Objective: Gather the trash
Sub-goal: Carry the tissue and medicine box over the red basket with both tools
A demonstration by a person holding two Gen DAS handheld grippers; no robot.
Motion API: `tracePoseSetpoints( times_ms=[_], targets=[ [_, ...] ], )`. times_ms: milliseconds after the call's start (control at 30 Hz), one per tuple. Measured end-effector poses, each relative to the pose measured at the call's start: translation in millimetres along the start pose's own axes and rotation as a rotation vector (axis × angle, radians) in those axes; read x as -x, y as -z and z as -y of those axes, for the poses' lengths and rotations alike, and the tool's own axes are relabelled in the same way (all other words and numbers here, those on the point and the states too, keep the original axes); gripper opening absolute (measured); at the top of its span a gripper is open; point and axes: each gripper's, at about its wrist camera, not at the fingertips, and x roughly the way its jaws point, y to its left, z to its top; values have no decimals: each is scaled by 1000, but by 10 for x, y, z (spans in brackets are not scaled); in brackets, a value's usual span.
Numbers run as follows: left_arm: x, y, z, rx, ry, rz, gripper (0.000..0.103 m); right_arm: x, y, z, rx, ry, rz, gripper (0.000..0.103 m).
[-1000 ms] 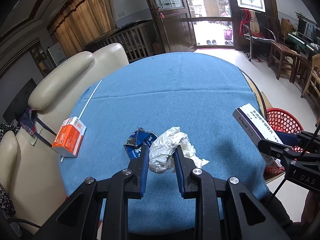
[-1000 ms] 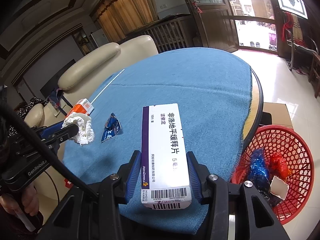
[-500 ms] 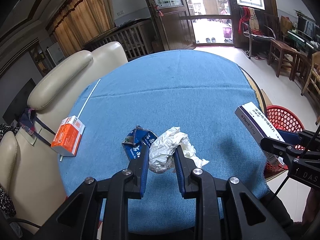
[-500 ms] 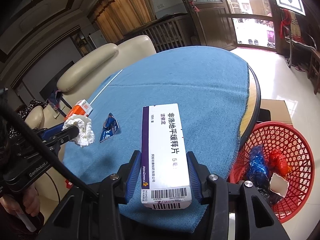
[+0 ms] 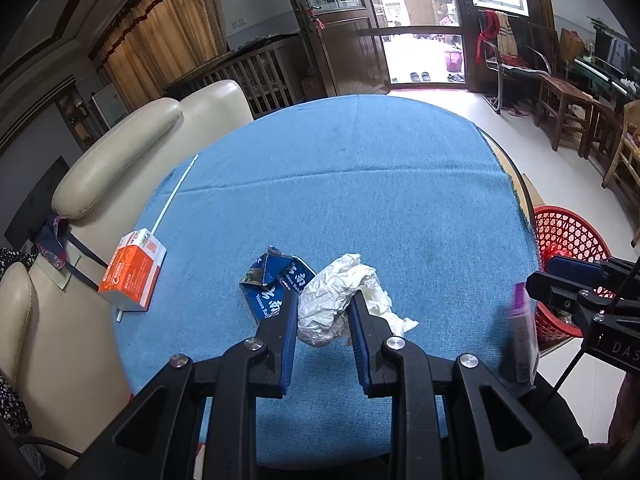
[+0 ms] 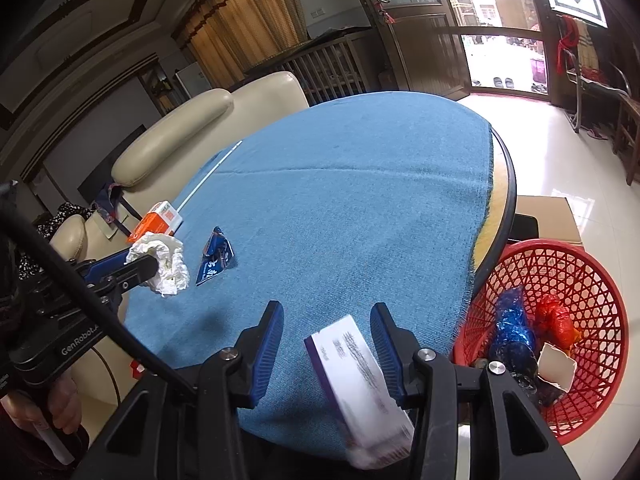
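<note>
Jaws: left gripper (image 5: 323,316) clamped on tissue wad (image 5: 338,304); right gripper (image 6: 327,342) apart, box (image 6: 360,384) loose, lower centre. Risk: box misses red basket (image 6: 592,312), lands on floor.

Worktop (image 5: 360,184) round, cloth-covered, armchair (image 5: 116,160) against its left edge. Left tongs (image 5: 323,312) at near edge, crumpled tissue (image 5: 340,300) between their pads. Torn wrapper (image 5: 276,280) on the cloth, touching the tissue's left side. Carton (image 5: 134,274) further left, at the worktop's left rim, lying on a thin stick (image 5: 174,196) that runs away toward the far-left edge. Right tongs (image 6: 327,344) over the near-right edge, jaws apart; medicine box (image 6: 360,384) between them, tilted, blurred, clear of the left pad; contact with the right pad can't be told. Basket (image 6: 592,280) on the floor right of the worktop, below its rim; several wrappers (image 6: 516,332) inside. Cardboard box (image 6: 548,212) on the floor behind the basket.
</note>
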Motion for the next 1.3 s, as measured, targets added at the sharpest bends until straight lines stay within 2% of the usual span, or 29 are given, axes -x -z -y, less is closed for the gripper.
tracePoseSetpoints(
  times_ms=[300,533,667,933,1067,1133,1167,1300],
  targets=[
    [-254,114,-183,83,38,-66,27,-226,117,197,-33,38,-69,49],
    [-218,131,-167,76,38,-56,27,-68,97,385,-38,89,-28,49],
    [-197,118,-165,73,38,-47,27,30,109,667,-105,115,-40,50],
    [-195,127,-147,66,43,-48,27,-46,426,1093,-281,-9,-175,54],
    [-184,122,-156,65,42,-45,27,-152,534,1197,-337,-44,-183,56],
    [-185,123,-156,67,41,-45,27,-174,567,1238,-366,-92,-170,62],
    [-187,123,-153,67,43,-47,27,-191,579,1255,-368,-97,-160,65],
    [-189,130,-135,60,44,-47,27,-327,618,1349,-388,-74,-173,66]
  ],
)
